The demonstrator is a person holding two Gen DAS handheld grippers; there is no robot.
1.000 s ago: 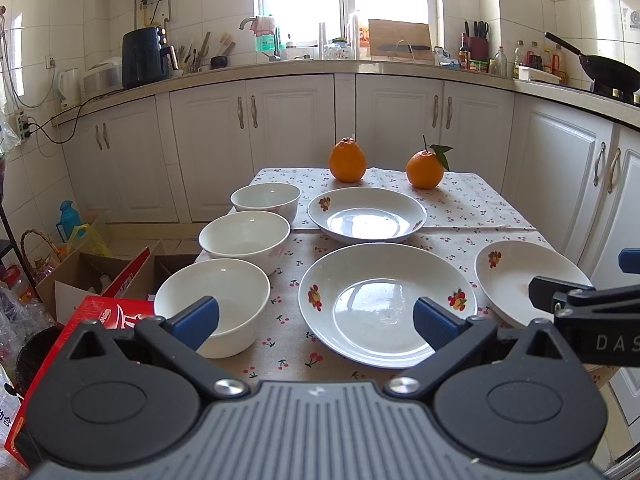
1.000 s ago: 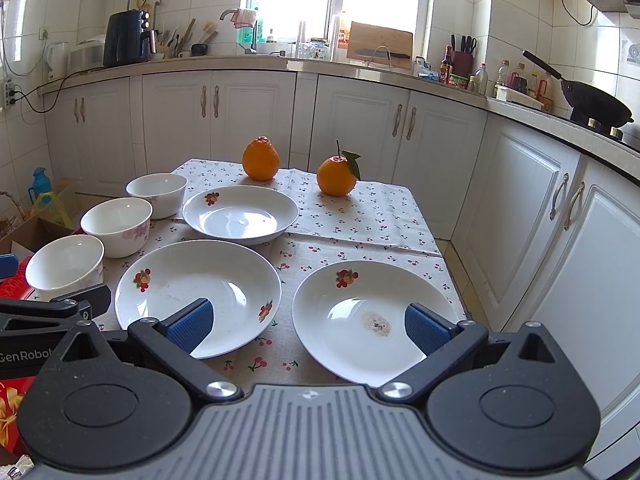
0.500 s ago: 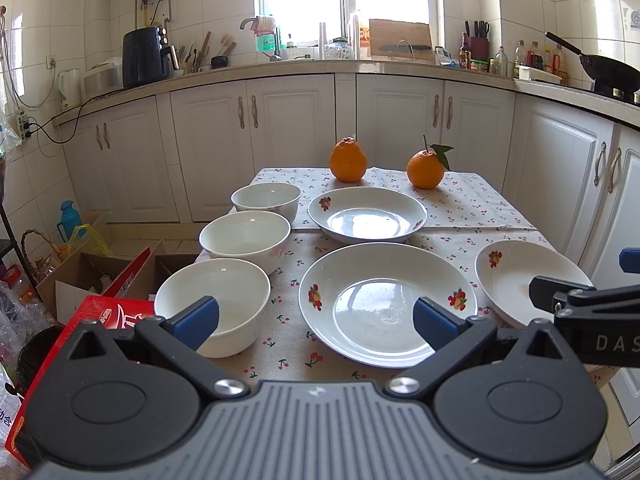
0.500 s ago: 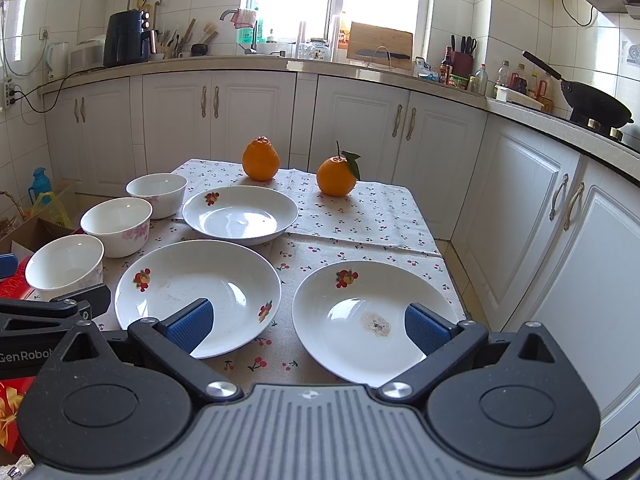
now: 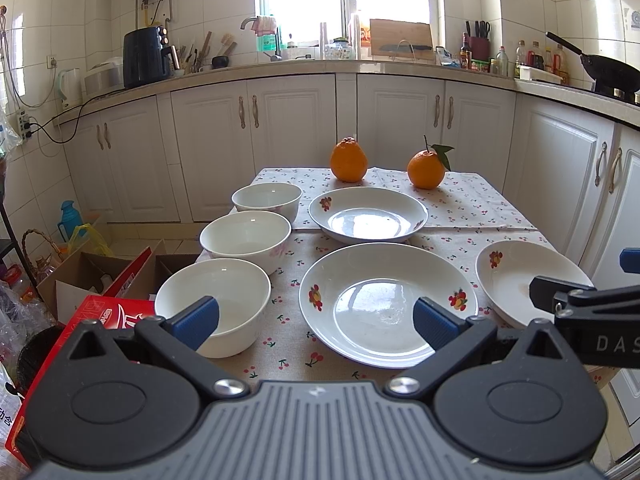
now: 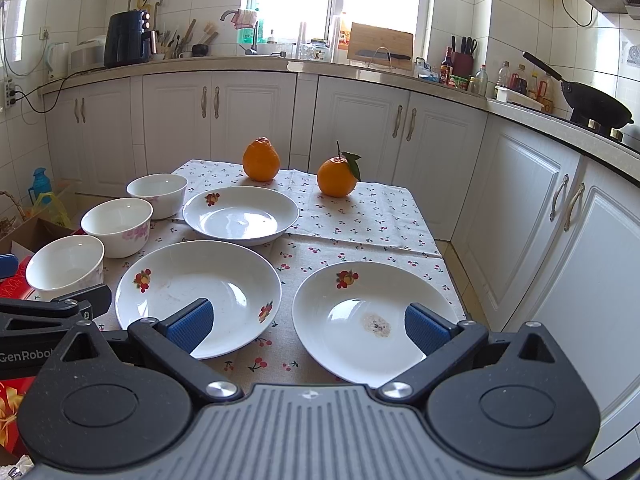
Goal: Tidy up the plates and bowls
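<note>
Three white bowls stand in a row along the table's left edge: the near bowl [image 5: 214, 304], the middle bowl [image 5: 246, 240] and the far bowl [image 5: 267, 199]. Three fruit-printed white plates lie beside them: a large plate [image 5: 388, 302] in front, a far plate [image 5: 368, 216] behind it and a right plate [image 6: 374, 320] with a brown stain. My left gripper [image 5: 316, 322] is open, held above the table's near edge between the near bowl and the large plate. My right gripper [image 6: 308, 326] is open above the near edge, over the gap between the large plate [image 6: 198, 296] and the right plate.
Two oranges [image 5: 348, 159] [image 5: 426, 169] sit at the table's far end on the cherry-print cloth [image 5: 472, 208]. A red box [image 5: 76, 332] and cardboard boxes [image 5: 80, 276] stand on the floor to the left. White cabinets [image 6: 520, 208] run close along the right and back.
</note>
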